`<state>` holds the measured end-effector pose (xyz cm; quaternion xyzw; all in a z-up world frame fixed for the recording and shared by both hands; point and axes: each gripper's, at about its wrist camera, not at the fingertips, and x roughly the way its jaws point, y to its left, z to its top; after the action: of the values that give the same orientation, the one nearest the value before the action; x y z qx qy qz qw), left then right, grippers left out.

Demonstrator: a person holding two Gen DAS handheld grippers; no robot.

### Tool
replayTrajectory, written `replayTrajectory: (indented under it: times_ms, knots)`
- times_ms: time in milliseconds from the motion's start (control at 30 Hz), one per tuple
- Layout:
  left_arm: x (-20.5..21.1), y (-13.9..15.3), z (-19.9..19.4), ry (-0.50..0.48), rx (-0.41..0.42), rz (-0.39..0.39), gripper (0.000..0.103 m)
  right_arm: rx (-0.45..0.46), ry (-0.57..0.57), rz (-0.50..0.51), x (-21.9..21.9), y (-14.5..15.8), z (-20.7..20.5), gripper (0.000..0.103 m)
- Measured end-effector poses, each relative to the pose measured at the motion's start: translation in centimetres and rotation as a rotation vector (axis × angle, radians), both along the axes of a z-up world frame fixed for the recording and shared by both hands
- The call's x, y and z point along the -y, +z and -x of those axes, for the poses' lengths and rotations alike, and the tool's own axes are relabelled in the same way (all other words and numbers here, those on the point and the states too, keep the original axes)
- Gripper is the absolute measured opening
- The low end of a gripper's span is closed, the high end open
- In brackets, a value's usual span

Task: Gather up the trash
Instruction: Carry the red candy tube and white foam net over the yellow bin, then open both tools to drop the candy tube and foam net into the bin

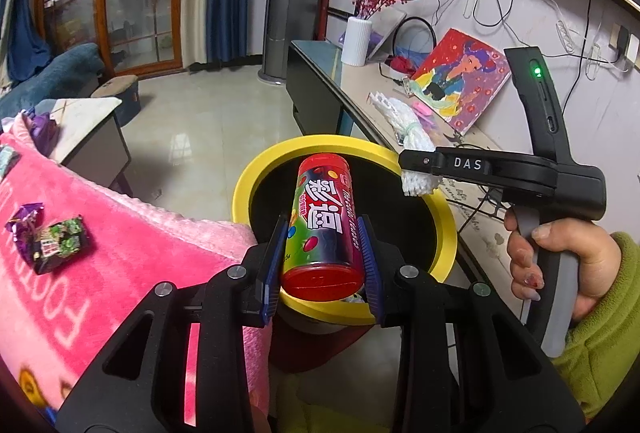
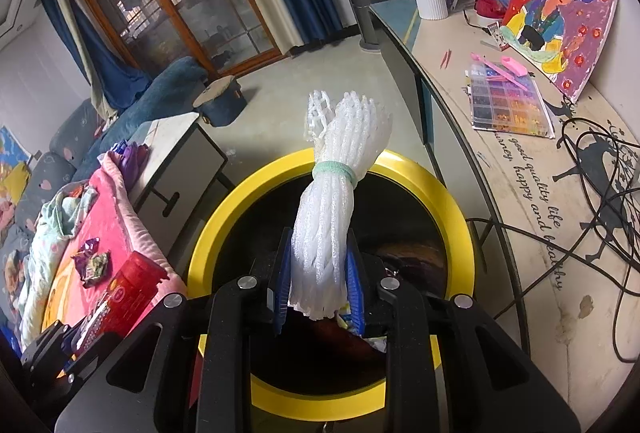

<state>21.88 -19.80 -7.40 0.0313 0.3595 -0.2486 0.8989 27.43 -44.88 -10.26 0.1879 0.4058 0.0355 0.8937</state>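
1. Left wrist view: the pink blanket (image 1: pixel 132 233) fills the left side, with two crumpled snack wrappers (image 1: pixel 50 239) lying on it, well apart from the bin
2. A black bin with a yellow rim (image 1: pixel 256 177) stands between the blanket and the long worktop (image 1: pixel 360 89); in the right wrist view the same rim (image 2: pixel 208 233) rings the space under the gripper
3. The left gripper (image 1: pixel 325 261) is clenched on a red candy tube (image 1: pixel 324 217), blue pads pressing both its sides; the tube hangs tilted over the bin's opening, red cap nearest the camera
4. The right gripper (image 2: pixel 319 273) grasps a bundle of white foam netting (image 2: pixel 332 193), bound with a green band and pointing away over the bin's far rim
5. A hand (image 1: pixel 560 265) in a green sleeve holds the right gripper's handle, seen from the left wrist
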Motion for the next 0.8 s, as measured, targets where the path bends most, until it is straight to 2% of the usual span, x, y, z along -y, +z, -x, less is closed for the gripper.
replayTrajectory:
  times_ms: [267,700,800]
  knots:
    - [0.9,-1.2,-1.3,-0.004,-0.032,-0.022,0.027,-0.042,0.027,-0.008,0.3,-1.2,-0.4,0.023]
    - [2.1,-1.9,-3.5,0.013,-0.056,-0.018,0.027,-0.058,0.025,-0.028,0.8,-1.8,-0.5,0.025]
    - [2.1,-1.7,-3.6,0.024,-0.055,0.003,0.027,-0.052,0.023,-0.027,0.9,-1.7,-0.5,0.031]
